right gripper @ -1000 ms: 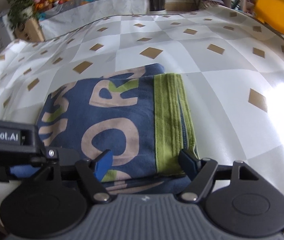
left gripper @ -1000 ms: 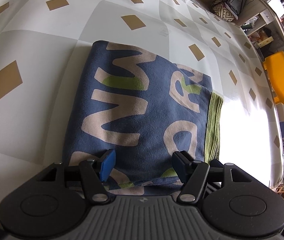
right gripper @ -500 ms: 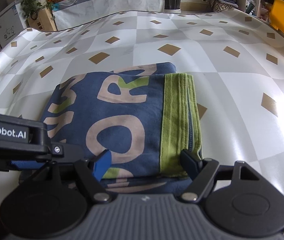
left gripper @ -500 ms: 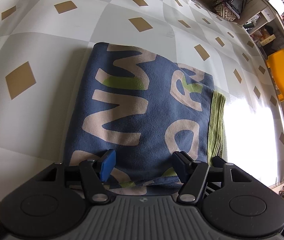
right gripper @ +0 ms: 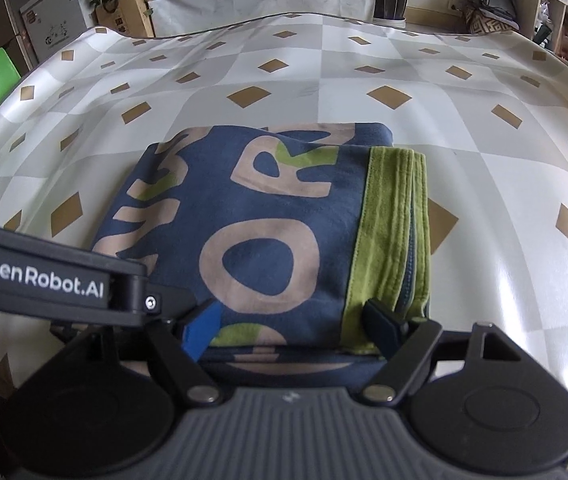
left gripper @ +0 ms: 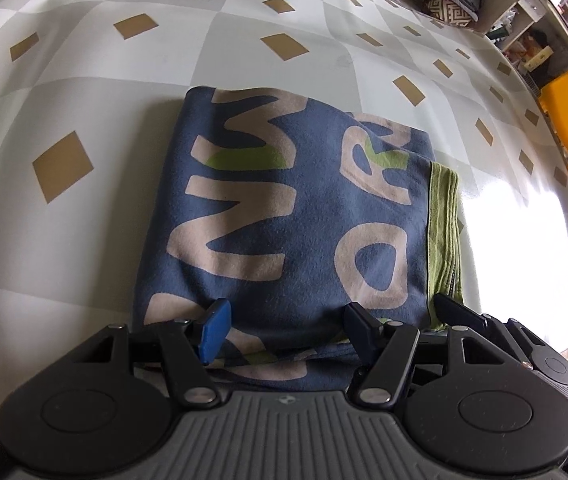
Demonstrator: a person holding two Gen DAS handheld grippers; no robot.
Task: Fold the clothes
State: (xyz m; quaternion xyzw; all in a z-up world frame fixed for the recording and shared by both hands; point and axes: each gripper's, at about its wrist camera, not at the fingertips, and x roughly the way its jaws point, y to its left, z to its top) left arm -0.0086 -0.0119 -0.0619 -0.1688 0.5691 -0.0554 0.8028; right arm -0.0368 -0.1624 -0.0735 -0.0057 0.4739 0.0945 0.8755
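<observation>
1. Left gripper (left gripper: 288, 330) is opening wide over the near edge of the folded garment (left gripper: 300, 208), gripping nothing.
2. Right gripper (right gripper: 290, 326) is opening likewise, beside the green hem (right gripper: 394, 224).
3. Bare tablecloth (right gripper: 484, 152) is lying all around.

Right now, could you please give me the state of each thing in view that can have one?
Blue garment: folded into a flat rectangle on the table, green band along one side.
Left gripper: jaws opening, over the garment's near edge.
Right gripper: jaws opening, over the near edge.
</observation>
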